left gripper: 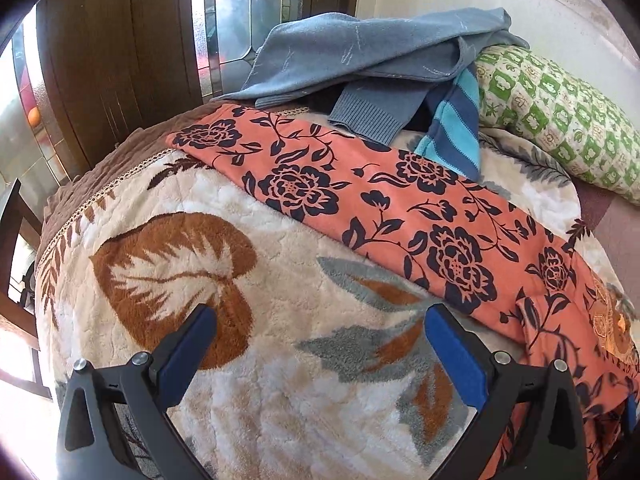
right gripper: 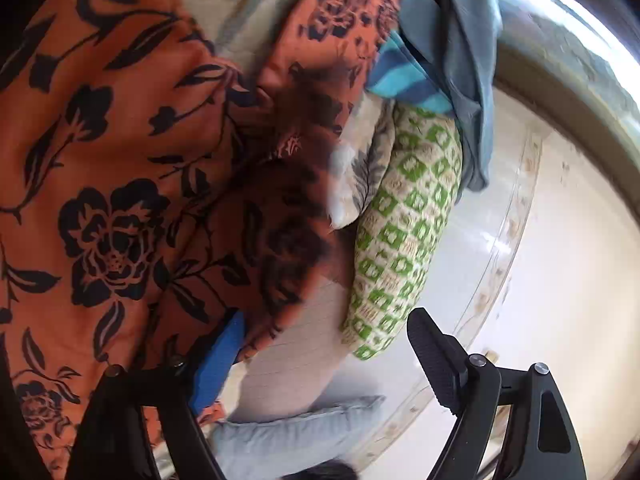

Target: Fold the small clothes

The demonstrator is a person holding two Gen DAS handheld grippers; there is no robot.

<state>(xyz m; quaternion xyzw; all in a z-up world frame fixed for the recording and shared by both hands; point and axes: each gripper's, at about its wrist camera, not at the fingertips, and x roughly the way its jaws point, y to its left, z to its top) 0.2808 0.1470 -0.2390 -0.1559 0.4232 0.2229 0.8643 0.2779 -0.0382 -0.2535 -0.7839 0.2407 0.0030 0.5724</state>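
Observation:
An orange garment with dark blue flowers (left gripper: 400, 208) lies as a long band across the plush leaf-pattern blanket (left gripper: 248, 280) on the bed. My left gripper (left gripper: 320, 344) is open and empty, just above the blanket, with the garment's near edge by its right finger. In the right wrist view the same orange garment (right gripper: 112, 168) fills the left side, bunched and close. My right gripper (right gripper: 328, 360) is open; its left blue pad (right gripper: 220, 364) touches the cloth edge and nothing is between the jaws.
A grey-blue sweater (left gripper: 360, 60) and a blue striped garment (left gripper: 456, 120) are piled at the far end. A green-and-cream pillow (left gripper: 560, 120) lies at the right, also in the right wrist view (right gripper: 404, 224). A wooden door (left gripper: 120, 60) stands behind the bed.

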